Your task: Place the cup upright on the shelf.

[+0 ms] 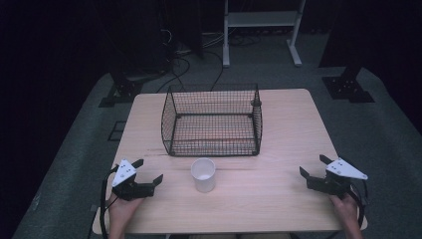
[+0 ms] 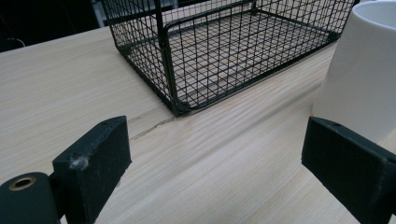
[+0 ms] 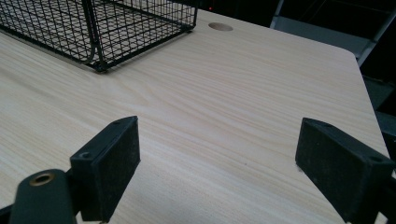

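Your left tongs (image 1: 148, 172) rest low on the counter (image 1: 278, 149), jaws spread wide and holding nothing. The white cup (image 1: 203, 174) stands upright just to their right, near but not touching; in the left gripper view it (image 2: 362, 74) rises beyond the right-hand jaw. Your right tongs (image 1: 313, 167) sit well apart near the counter's right edge, likewise spread and empty. The wire basket (image 1: 212, 121) stands behind the cup with nothing in it. Judgement: the work has not begun. The cup is ungrasped; approach, grip, lift and, probably, placement in the basket all remain.
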A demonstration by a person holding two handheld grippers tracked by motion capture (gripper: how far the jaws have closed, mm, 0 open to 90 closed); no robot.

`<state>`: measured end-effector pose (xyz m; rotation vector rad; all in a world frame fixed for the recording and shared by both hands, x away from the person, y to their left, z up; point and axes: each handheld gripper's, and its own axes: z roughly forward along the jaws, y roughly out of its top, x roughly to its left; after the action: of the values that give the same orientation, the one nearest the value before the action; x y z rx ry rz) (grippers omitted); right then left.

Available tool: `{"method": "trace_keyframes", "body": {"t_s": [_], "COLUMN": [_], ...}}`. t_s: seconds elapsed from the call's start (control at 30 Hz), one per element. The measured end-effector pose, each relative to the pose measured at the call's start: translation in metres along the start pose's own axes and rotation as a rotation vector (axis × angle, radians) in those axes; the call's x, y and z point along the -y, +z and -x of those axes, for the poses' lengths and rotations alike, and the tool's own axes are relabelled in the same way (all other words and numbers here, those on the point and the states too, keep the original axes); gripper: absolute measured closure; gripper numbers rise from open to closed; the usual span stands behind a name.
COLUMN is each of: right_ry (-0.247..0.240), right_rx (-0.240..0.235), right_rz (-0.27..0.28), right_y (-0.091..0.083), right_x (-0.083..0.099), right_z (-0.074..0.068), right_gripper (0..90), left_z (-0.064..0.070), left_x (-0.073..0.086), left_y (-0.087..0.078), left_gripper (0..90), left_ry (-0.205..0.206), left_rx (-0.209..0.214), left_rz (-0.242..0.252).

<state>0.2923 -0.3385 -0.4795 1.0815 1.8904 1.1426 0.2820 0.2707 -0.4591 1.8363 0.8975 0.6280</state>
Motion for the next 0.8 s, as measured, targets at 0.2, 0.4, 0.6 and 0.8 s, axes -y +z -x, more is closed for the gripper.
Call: {"method": "trace_keyframes", "body": {"t_s": [0.2, 0.4, 0.6, 0.8], "right_ry": [0.0, 0.0, -0.002, -0.004], "right_rx": [0.003, 0.006, 0.006, 0.009], "right_rz": [0.0, -0.001, -0.003, -0.005], "right_y": [0.0, 0.0, 0.0, 0.0], "right_x": [0.0, 0.0, 0.0, 0.0], "right_z": [0.0, 0.0, 0.0, -0.001], "right_gripper": [13.1, 13.1, 13.1, 13.1], "left_z": [0.002, 0.01, 0.018, 0.022], "left_x": [-0.003, -0.007, -0.014, -0.016], "left_y": [0.001, 0.006, 0.01, 0.01], "left_gripper": [7.4, 7.3, 5.5, 5.2], "left_ry": [0.02, 0.042, 0.071, 0.083], "left_rx": [0.006, 0.035, 0.06, 0.064], "left_rz": [0.003, -0.004, -0.009, 0.003]}}
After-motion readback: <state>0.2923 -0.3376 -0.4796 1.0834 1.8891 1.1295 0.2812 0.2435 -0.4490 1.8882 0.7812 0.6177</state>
